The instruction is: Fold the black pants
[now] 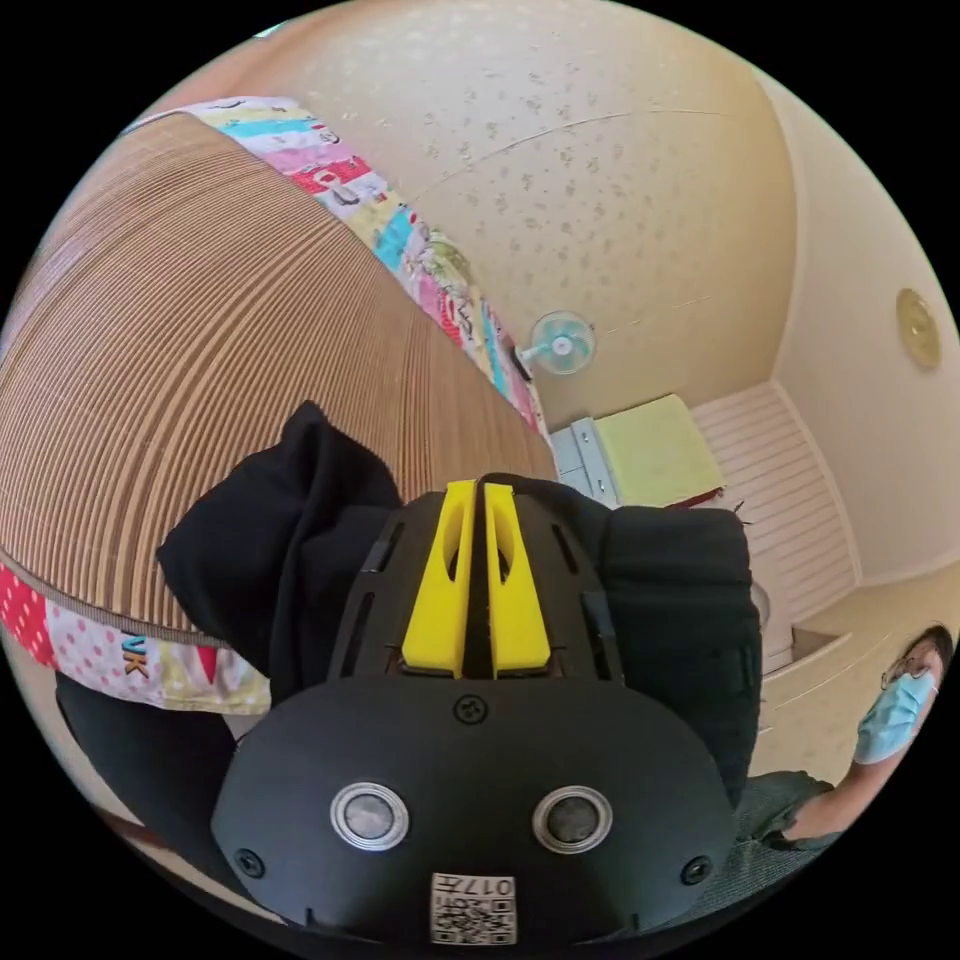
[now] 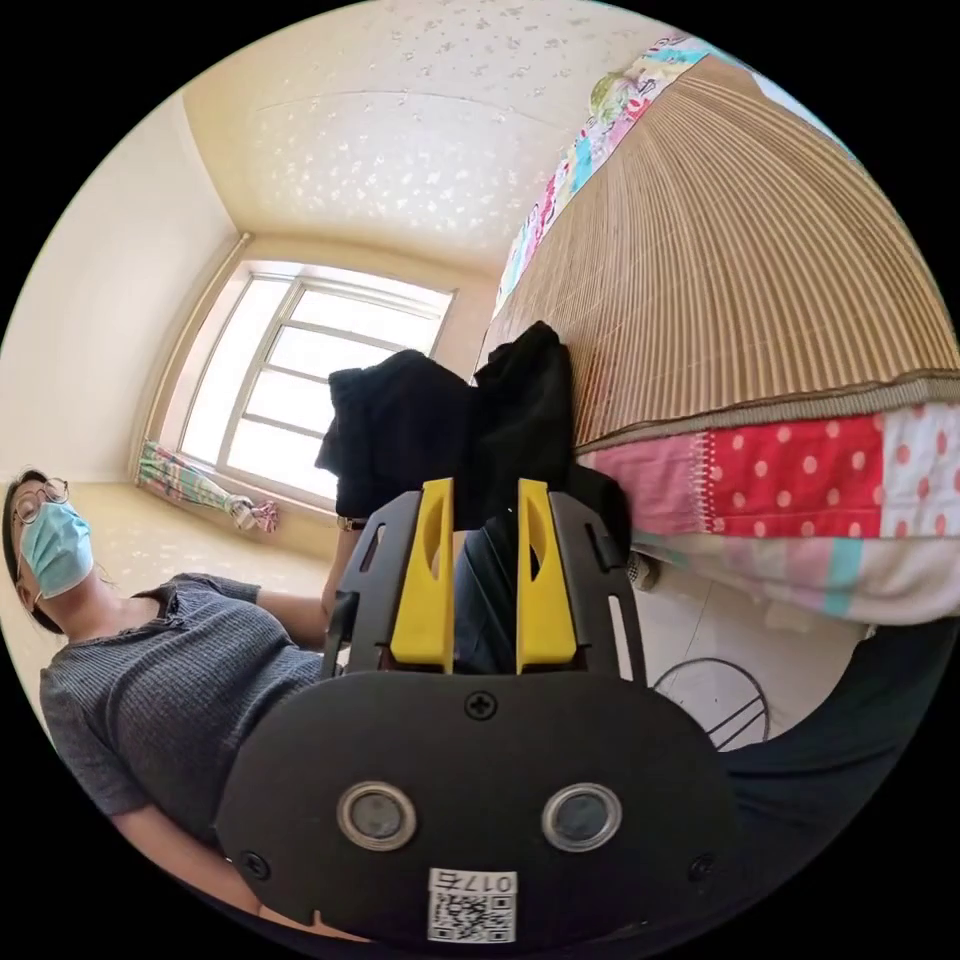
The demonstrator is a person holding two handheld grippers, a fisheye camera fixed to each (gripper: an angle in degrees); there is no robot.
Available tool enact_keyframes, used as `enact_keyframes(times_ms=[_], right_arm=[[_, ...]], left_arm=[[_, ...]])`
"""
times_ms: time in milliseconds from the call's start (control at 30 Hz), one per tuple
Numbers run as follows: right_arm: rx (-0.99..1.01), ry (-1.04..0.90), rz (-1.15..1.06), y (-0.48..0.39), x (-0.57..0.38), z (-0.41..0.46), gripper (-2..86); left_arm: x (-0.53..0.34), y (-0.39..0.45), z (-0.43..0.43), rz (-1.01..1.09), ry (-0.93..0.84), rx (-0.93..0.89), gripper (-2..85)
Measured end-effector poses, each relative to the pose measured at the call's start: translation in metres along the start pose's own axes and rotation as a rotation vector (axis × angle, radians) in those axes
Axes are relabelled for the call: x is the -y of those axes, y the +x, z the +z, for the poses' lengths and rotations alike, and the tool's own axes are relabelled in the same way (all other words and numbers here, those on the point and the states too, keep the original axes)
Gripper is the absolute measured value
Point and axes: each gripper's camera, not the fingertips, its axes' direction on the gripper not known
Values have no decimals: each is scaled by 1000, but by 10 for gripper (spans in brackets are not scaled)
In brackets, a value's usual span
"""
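We see the left gripper (image 1: 477, 487) with its yellow jaws pressed nearly together, black pants (image 1: 300, 540) bunched around them at the edge of the bamboo mat (image 1: 200, 350). The right gripper (image 2: 484, 485) stands spread apart, the pants just beyond its tips.

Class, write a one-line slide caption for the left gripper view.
Left gripper, jaws nearly closed, over bunched black pants at the edge of a bamboo mat.

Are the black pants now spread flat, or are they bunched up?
Bunched up. The black pants hang in a crumpled mass by the edge of the bamboo mat, not laid flat.
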Motion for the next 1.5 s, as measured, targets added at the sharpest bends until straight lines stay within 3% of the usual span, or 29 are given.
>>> enact_keyframes(times_ms=[133,300,500,600,667,733,800,867,1067,1267,1500], right_arm=[[-78,-114,-143,-27,2,35,102],[-132,-341,-343,-56,-2,92,115],[-36,-349,-402,-73,24,89,71],[185,-281,-294,-50,42,69,77],[436,-151,-185,-21,53,49,92],[558,-99,-107,-2,58,43,104],[518,-113,-93,2,61,43,103],[379,-119,-83,-2,65,38,84],[562,42,-47,14,81,-10,70],[441,10,-124,0,106,-28,36],[492,31,-120,-2,128,-15,24]], left_arm=[[-12,-60,21,-138,12,-235,-7],[-13,-69,48,-172,2,-251,-7],[6,-68,55,-197,-33,-218,-6],[19,-69,52,-203,-89,-215,-4],[21,-62,49,-179,-120,-196,-2],[13,-40,42,-107,-106,-117,-1],[4,-23,44,-36,-99,-88,-4],[-6,-13,55,3,-120,-132,-7],[-41,18,54,205,-138,-241,5],[-112,72,52,489,-199,-74,146],[-176,99,66,585,-112,-91,139]])
